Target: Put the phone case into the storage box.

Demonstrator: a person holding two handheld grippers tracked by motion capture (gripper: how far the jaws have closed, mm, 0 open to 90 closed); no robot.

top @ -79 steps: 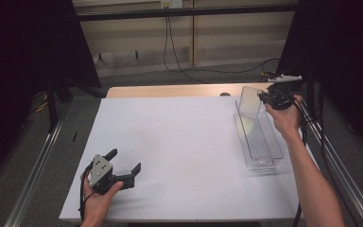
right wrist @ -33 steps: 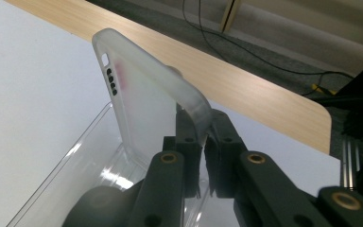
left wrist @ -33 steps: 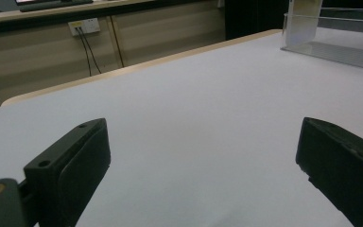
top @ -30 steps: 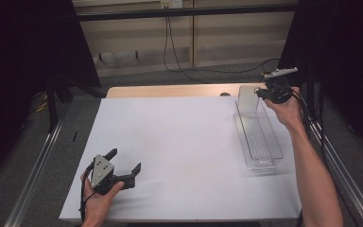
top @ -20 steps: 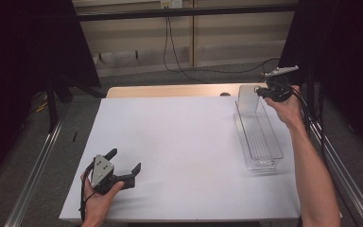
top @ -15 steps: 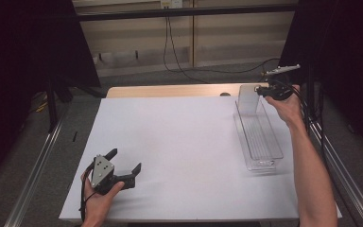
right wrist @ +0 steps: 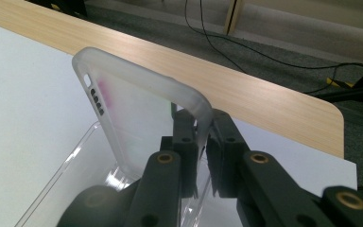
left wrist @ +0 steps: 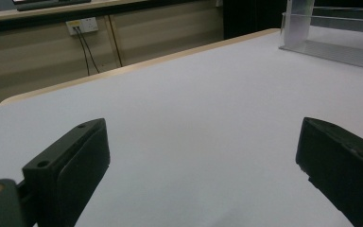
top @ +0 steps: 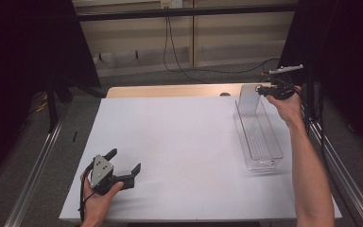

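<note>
**Case gripped above the tray's far end**

From the high view, we see our right gripper (top: 264, 90) at the far right of the table (top: 184, 142), holding a frosted phone case (top: 248, 98) upright over the far end of the clear tray (top: 260, 137). The tray lies lengthwise near the table's right edge and looks empty apart from the case at its end. Our left gripper (top: 125, 165) rests low at the near left, well apart from the work, its jaws standing wide with nothing between them.

In the left gripper view, our two black jaws are spread far apart over bare white table, and the tray (left wrist: 331, 47) shows far off at the upper right.

In the right gripper view, our jaws are closed narrow on the case (right wrist: 142, 118), pinching its rounded edge; the case stands tilted, its lower part down inside the tray (right wrist: 75, 165). Whether it touches the tray floor we cannot tell.

We judge the grip as secured. What is left is either lifting the case clear or setting it down and letting go; the pictures do not decide which.
</note>
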